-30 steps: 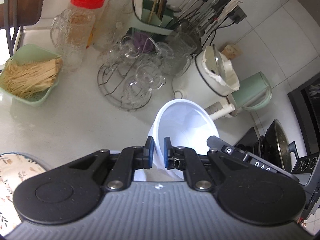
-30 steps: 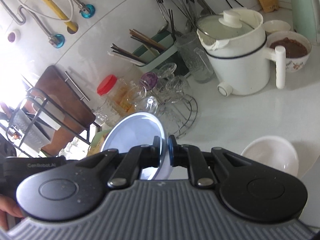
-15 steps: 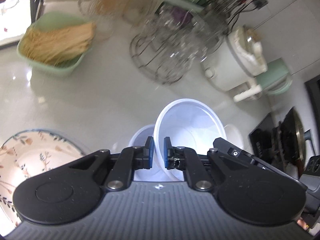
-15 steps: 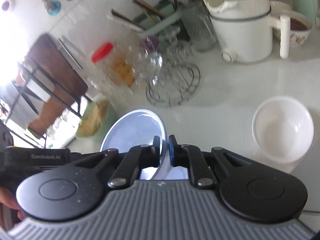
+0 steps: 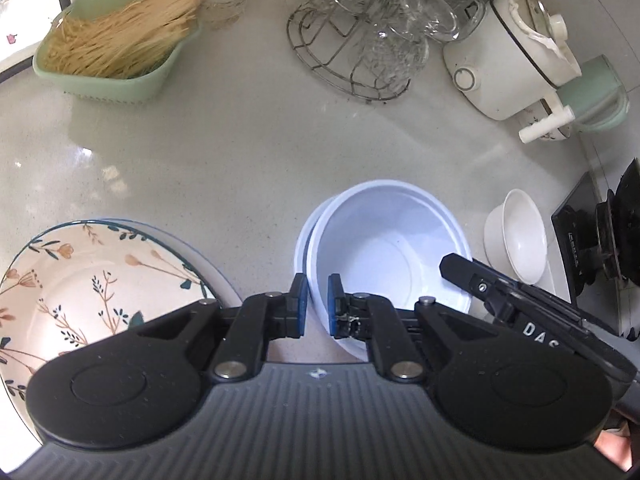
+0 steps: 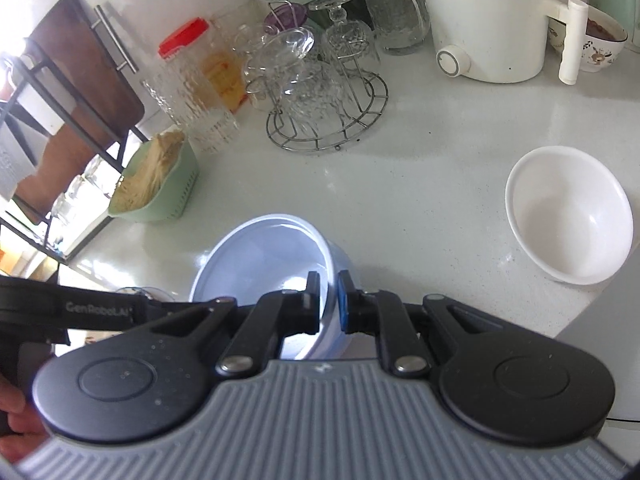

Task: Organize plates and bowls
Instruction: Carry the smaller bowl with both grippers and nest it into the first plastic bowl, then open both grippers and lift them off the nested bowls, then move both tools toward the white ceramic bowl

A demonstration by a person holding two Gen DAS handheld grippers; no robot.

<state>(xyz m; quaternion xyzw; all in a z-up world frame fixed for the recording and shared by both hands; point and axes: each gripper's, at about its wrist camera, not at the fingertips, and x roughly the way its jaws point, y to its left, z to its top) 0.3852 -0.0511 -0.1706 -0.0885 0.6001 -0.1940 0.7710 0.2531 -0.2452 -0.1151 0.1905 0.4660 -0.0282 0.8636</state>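
Observation:
Both grippers pinch the rim of one pale blue bowl (image 5: 384, 248), which sits low, nested over a second bowl on the counter. My left gripper (image 5: 317, 306) is shut on its near-left rim. My right gripper (image 6: 329, 304) is shut on the opposite rim of the same bowl (image 6: 264, 256). A floral plate (image 5: 80, 280) lies on the counter left of the bowl. A small white bowl (image 6: 568, 216) stands to the right; it also shows in the left wrist view (image 5: 518, 236).
A green basket of noodles (image 5: 116, 40) is at the far left. A wire rack of glasses (image 6: 320, 92), a red-lidded jar (image 6: 192, 72) and a white electric pot (image 6: 488, 20) line the back. A stove (image 5: 608, 248) borders the right.
Both grippers have lowered the blue bowl from the air down onto the counter, over another bowl. The floral plate and white bowl have come into view.

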